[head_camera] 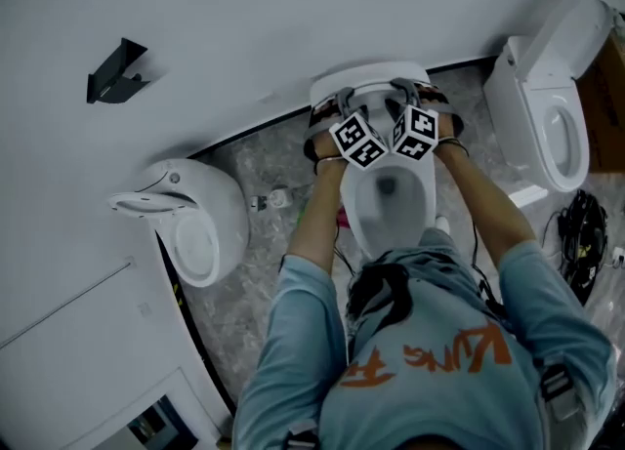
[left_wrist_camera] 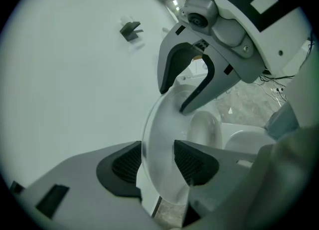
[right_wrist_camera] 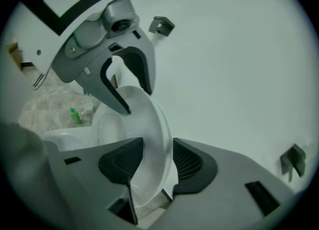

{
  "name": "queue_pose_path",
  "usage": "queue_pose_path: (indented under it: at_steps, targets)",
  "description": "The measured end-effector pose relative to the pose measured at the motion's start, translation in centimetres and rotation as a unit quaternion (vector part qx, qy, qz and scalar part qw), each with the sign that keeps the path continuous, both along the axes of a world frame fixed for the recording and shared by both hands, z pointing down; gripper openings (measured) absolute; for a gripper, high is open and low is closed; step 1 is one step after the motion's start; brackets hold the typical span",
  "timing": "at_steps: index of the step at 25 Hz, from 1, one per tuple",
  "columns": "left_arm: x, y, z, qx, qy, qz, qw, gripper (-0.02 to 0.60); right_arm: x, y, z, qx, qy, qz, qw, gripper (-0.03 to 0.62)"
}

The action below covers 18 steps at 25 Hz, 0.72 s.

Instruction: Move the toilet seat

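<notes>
Toilet seat (left_wrist_camera: 157, 139) rim runs between the pads of the left gripper (left_wrist_camera: 157, 161), which is clamped on it: one ribbed pad lies against each face of the white edge, with no gap showing. The right gripper (right_wrist_camera: 157, 161) has the same hold a little further along the rim, its pads pressed to both faces. Each gripper view shows the other gripper's jaws biting the curved edge just ahead. In the head view the two marker cubes sit side by side, almost touching, over the back of the bowl.

The seat stands raised, close to upright, with its top edge near the white wall (head_camera: 244, 28) and the toilet bowl (head_camera: 391, 199) open below it. The person leans over the bowl with both arms stretched forward.

Further out, a second toilet (head_camera: 547, 116) stands on the right, and another white fixture (head_camera: 190, 219) on the left. A black bracket (head_camera: 115, 72) is fixed to the wall, a small green bottle (right_wrist_camera: 75, 115) lies on the stone floor, and a bundle of cables (head_camera: 584, 233) lies at the far right.

The step in hand looks like swinging the seat on its hinge with a two-handed grip. Whether it is going up or coming down cannot be told from here. The next move calls for both grippers to travel together along the hinge's arc, with an even grip so the seat neither twists nor drops.
</notes>
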<state>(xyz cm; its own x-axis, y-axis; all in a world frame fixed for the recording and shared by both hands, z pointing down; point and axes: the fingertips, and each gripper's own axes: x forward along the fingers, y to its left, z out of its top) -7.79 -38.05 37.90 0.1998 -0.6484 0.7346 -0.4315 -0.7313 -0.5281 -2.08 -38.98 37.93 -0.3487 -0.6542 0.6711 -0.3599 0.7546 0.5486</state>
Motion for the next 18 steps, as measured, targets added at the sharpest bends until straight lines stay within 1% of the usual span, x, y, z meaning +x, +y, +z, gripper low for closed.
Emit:
queue_pose_path:
  at_steps: [2,3,5,6,7,9,10,12,13,16,18]
  targets:
    - [0.1,0.6,-1.3,0.009,0.013,-0.005,0.9999,0.201,1.3,0.0,-2.1,0.010,-0.049,0.039,0.998,0.169]
    - [0.3,1.1,-2.3,0.017,0.027,-0.007,0.9995,0.201,2.0,0.2,-3.2,0.012,-0.074,0.053,0.996,0.161]
    - [0.3,1.7,-5.5,0.042,0.073,-0.016,0.9964,0.197,2.8,0.5,-5.6,0.018,-0.111,0.068,0.991,0.152]
    - [0.1,2.1,-7.3,0.057,0.103,-0.025,0.9927,0.187,2.9,0.7,-6.8,0.020,-0.129,0.073,0.989,0.136]
    - [-0.1,2.5,-9.2,0.072,0.137,-0.037,0.9873,0.163,2.8,1.1,-7.8,0.019,-0.150,0.077,0.985,0.127]
    - [-1.0,3.7,-12.7,0.107,0.199,-0.067,0.9717,0.039,2.1,2.3,-10.2,0.012,-0.201,0.084,0.976,0.103]
    - [-1.4,4.4,-14.3,0.124,0.223,-0.079,0.9637,0.011,1.7,2.9,-11.5,0.011,-0.226,0.087,0.970,0.081]
    - [-2.1,5.8,-17.2,0.151,0.257,-0.092,0.9501,0.005,1.2,4.1,-14.1,0.016,-0.271,0.095,0.958,0.043]
    - [-2.3,6.7,-18.5,0.163,0.273,-0.095,0.9432,0.003,0.9,4.8,-15.3,0.017,-0.290,0.097,0.952,0.007]
    - [-3.3,9.5,-21.8,0.188,0.329,-0.115,0.9182,0.003,-0.2,7.6,-18.0,0.000,-0.349,0.086,0.933,0.000]
    - [-4.2,11.1,-23.3,0.194,0.363,-0.139,0.9008,0.003,-0.7,9.2,-19.6,-0.004,-0.393,0.081,0.916,-0.002]
